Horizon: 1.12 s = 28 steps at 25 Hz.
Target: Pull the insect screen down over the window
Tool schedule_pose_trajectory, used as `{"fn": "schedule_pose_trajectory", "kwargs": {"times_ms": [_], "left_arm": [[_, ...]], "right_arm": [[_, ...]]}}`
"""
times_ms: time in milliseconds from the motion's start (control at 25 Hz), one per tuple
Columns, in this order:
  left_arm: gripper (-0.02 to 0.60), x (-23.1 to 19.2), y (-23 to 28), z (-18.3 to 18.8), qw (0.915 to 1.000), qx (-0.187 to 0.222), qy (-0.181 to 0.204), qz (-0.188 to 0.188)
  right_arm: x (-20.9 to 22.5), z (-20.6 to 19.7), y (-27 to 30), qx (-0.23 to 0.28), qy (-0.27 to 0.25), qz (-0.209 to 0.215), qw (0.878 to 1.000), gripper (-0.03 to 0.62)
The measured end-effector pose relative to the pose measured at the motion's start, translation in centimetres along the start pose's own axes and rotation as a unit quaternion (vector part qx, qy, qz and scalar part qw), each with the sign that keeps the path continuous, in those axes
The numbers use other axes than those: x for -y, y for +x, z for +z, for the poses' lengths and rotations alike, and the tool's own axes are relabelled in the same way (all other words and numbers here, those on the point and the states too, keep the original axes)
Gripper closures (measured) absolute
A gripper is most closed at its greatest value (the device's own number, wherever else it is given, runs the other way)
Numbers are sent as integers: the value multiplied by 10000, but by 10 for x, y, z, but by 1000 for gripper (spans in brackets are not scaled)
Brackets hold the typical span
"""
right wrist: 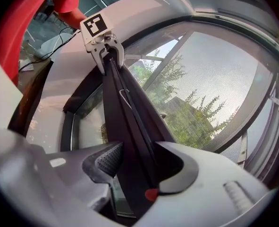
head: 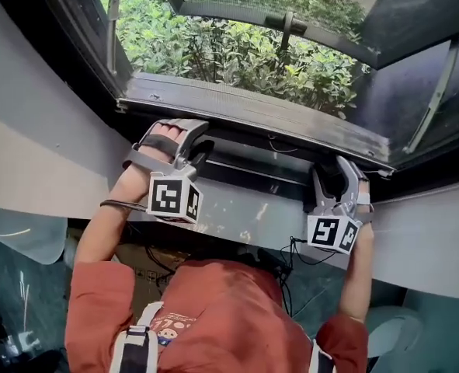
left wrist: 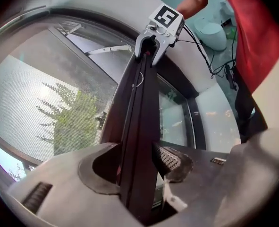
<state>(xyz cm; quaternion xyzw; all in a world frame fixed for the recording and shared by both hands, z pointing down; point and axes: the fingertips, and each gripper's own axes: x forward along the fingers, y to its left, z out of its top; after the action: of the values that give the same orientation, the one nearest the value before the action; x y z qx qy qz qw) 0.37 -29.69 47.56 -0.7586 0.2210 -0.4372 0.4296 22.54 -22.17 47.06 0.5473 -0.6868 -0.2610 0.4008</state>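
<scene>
Head view shows the insect screen's pull bar lying low across the window, its long axis running side to side. Both tools are at it: the left hand-held gripper near the bar's left end and the right hand-held gripper near its right end, so neither hand has to reach.

In the left gripper view the bar passes straight through the jaws and runs on to the other tool. The ribbed pad lies against the bar's edge, and the jaws look closed on it. In the right gripper view the jaws are spread wide around the same bar with that side's pad just clear of it, so this end is not gripped. The mesh is drawn over the window above the bar.

As I judge it, any further pull goes downward, square to the bar's length. With only the left end clamped the bar could cock, so the right jaws would need to close first
</scene>
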Motion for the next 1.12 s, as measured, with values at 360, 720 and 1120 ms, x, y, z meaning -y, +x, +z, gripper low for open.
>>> {"fn": "schedule_pose_trajectory", "kwargs": {"times_ms": [360, 720, 1120], "left_arm": [[374, -3, 5, 1, 9999, -5, -21, 135], [374, -7, 5, 1, 9995, 17, -190, 270], [373, -4, -1, 4, 9970, 173, -609, 451]], "right_arm": [[2, -2, -1, 24, -177, -49, 9998, 375], [7, 1, 0, 49, -213, -25, 9998, 375], [9, 1, -7, 209, 189, -155, 9995, 376]]}}
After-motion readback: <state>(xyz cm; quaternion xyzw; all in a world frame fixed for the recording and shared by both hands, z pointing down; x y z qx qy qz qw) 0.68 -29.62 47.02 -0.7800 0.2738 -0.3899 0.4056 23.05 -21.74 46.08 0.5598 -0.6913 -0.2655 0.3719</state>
